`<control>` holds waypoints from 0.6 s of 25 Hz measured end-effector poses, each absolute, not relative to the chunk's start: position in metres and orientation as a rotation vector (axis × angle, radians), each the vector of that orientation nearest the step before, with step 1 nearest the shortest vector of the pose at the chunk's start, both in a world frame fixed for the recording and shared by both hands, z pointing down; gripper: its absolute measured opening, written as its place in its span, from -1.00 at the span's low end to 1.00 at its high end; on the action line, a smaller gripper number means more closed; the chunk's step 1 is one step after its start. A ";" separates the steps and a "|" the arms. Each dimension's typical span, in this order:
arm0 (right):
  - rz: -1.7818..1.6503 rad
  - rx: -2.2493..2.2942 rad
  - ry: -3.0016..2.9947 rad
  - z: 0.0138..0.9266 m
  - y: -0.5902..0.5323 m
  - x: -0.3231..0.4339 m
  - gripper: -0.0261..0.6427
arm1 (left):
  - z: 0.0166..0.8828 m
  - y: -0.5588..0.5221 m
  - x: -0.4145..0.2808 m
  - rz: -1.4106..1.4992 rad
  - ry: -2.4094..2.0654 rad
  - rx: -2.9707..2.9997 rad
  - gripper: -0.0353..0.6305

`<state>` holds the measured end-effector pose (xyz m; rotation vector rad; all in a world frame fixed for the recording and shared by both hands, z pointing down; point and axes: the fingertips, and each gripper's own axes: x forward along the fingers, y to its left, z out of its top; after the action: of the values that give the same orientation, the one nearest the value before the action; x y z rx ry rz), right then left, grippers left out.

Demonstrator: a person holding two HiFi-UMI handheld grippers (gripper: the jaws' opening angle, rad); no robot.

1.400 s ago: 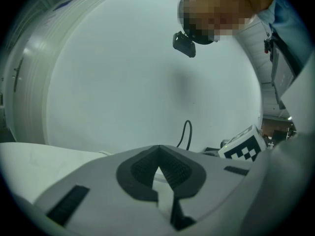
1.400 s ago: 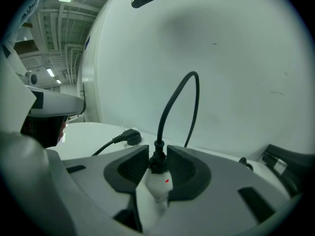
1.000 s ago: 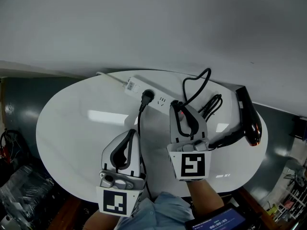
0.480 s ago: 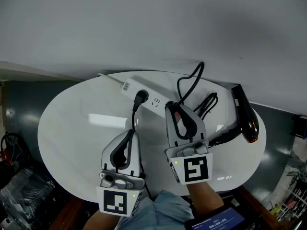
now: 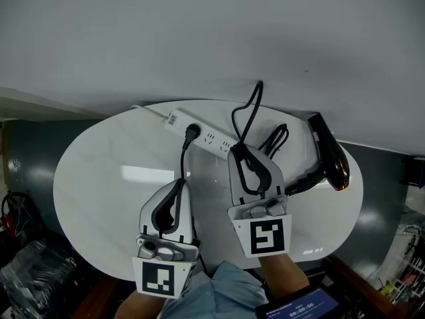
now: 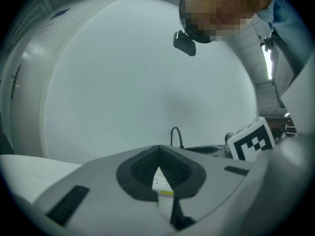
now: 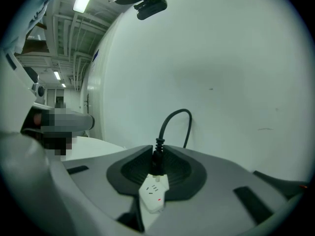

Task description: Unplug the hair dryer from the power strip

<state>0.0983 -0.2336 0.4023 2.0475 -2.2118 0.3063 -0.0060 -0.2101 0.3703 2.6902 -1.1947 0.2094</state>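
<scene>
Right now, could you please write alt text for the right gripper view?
The right gripper has its jaws closed on a black plug at the far end of a white power strip; whether the plug is out of its socket is unclear. The plug's black cord arcs up against a pale wall.

A white oval tabletop (image 5: 99, 178) carried a white power strip (image 5: 211, 139) along its far side, a black hair dryer (image 5: 329, 155) at the far right, and a bundled black cord (image 5: 275, 140) between them.
</scene>
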 end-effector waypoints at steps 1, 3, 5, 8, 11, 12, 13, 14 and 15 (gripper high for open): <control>0.301 2.057 -2.208 0.400 -0.228 0.101 -0.74 | 0.366 -0.207 -0.004 0.200 -1.188 2.713 -0.90; 0.287 2.074 -2.193 0.398 -0.213 0.109 -0.75 | 0.360 -0.197 0.001 0.193 -1.172 2.728 -0.90; 0.266 2.077 -2.170 0.400 -0.195 0.117 -0.75 | 0.358 -0.184 0.004 0.203 -1.158 2.695 -0.90; 0.300 2.019 -2.080 0.421 -0.157 0.128 -0.75 | 0.346 -0.169 0.009 0.188 -1.138 2.727 -0.90; 0.470 1.963 -1.978 0.452 -0.115 0.135 -0.74 | 0.329 -0.155 0.018 0.154 -1.102 2.835 -0.90; 0.536 1.961 -1.976 0.462 -0.104 0.135 -0.73 | 0.326 -0.150 0.021 0.148 -1.089 2.851 -0.90; 0.612 1.962 -1.985 0.472 -0.094 0.135 -0.69 | 0.323 -0.143 0.023 0.143 -1.075 2.864 -0.90; 0.688 1.963 -1.994 0.481 -0.086 0.135 -0.63 | 0.321 -0.137 0.026 0.135 -1.059 2.878 -0.90; 0.748 1.962 -1.994 0.490 -0.079 0.134 -0.52 | 0.318 -0.131 0.028 0.125 -1.043 2.895 -0.90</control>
<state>0.1344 -0.0790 0.4896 1.9620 -1.9939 0.7484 0.0277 -0.1311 0.3175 2.8953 -1.0425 0.1247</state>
